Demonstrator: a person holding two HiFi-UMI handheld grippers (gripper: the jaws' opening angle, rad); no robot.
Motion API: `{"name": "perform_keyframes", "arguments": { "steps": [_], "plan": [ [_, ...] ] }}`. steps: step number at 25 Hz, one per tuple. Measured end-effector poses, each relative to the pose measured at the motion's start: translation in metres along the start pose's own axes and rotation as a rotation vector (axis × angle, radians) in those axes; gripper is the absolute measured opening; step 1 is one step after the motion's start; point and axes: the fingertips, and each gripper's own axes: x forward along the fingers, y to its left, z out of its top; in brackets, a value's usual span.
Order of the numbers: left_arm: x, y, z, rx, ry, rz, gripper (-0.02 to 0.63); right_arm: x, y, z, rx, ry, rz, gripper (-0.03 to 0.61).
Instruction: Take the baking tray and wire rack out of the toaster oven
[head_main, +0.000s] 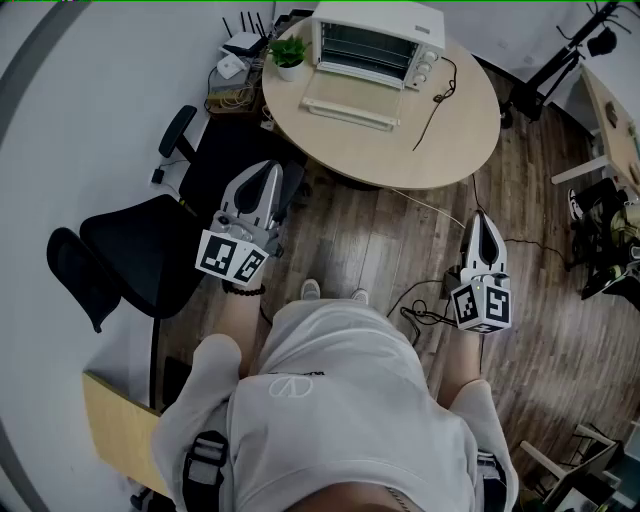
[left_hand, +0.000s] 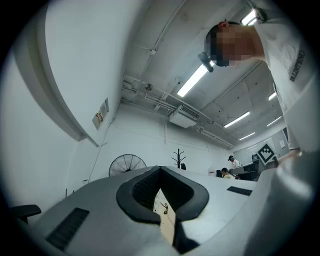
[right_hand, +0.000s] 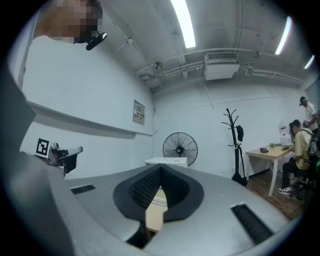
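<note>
A white toaster oven (head_main: 375, 45) stands at the far side of a round wooden table (head_main: 450, 150). Its door (head_main: 350, 105) hangs open toward me. The inside is dark with faint bars; the tray and rack cannot be told apart from here. My left gripper (head_main: 268, 170) is shut and empty, held over the floor short of the table's near left edge. My right gripper (head_main: 483, 216) is also shut and empty, near the table's right front edge. In the right gripper view the oven (right_hand: 166, 161) shows just beyond the closed right gripper (right_hand: 160, 170). The left gripper (left_hand: 160, 172) points slightly upward at the wall.
A black office chair (head_main: 130, 250) stands at my left. A potted plant (head_main: 288, 55) and the oven's cable (head_main: 437, 100) are on the table; a router (head_main: 243, 42) sits behind it. Cables (head_main: 420, 300) trail on the floor. A fan (right_hand: 180, 147), coat stand (right_hand: 232, 145) and a seated person (right_hand: 300, 145) are farther off.
</note>
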Motion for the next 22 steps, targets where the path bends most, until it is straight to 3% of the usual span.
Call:
{"name": "perform_keyframes", "arguments": {
  "steps": [14,22],
  "plan": [
    [-0.012,0.018,0.003,-0.027,-0.003,0.001,0.002,0.013,0.024,-0.001,0.043,0.01,0.002,-0.006],
    [-0.024,0.036,-0.013,-0.084,0.018,-0.043,0.002,0.028,0.055,-0.007,0.024,0.028,-0.018,-0.005]
  ]
}}
